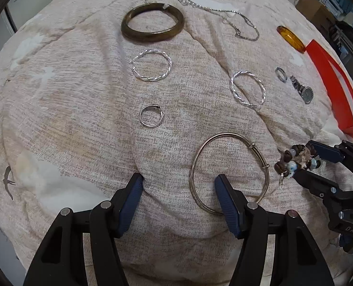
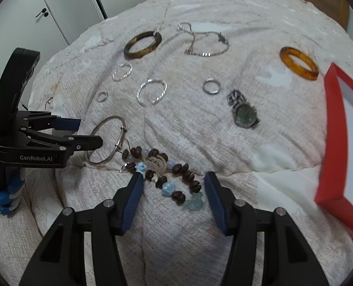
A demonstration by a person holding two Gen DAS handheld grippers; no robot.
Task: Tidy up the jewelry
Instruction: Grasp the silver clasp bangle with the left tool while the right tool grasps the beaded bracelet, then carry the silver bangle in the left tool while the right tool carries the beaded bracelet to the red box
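Jewelry lies spread on a beige blanket point(image 1: 81, 119). My left gripper point(image 1: 178, 181) is open, its right finger inside a thin silver bangle point(image 1: 228, 171), which also shows in the right wrist view point(image 2: 108, 140). My right gripper point(image 2: 172, 178) is open around a brown-and-blue beaded bracelet point(image 2: 164, 169), which lies on the blanket between the fingers; it also shows in the left wrist view point(image 1: 293, 162). Farther off lie a dark bangle point(image 1: 152, 22), two twisted silver hoops point(image 1: 151, 65) point(image 1: 247, 88), a silver ring point(image 1: 151, 115), a chain point(image 1: 224, 14), a watch point(image 2: 244, 113) and an amber bangle point(image 2: 299, 63).
A red-rimmed box lid point(image 2: 333, 128) with a white inside lies at the right edge of the bed. A small ring point(image 2: 211, 86) lies near the watch. White cupboard doors point(image 2: 45, 12) stand behind the bed on the left.
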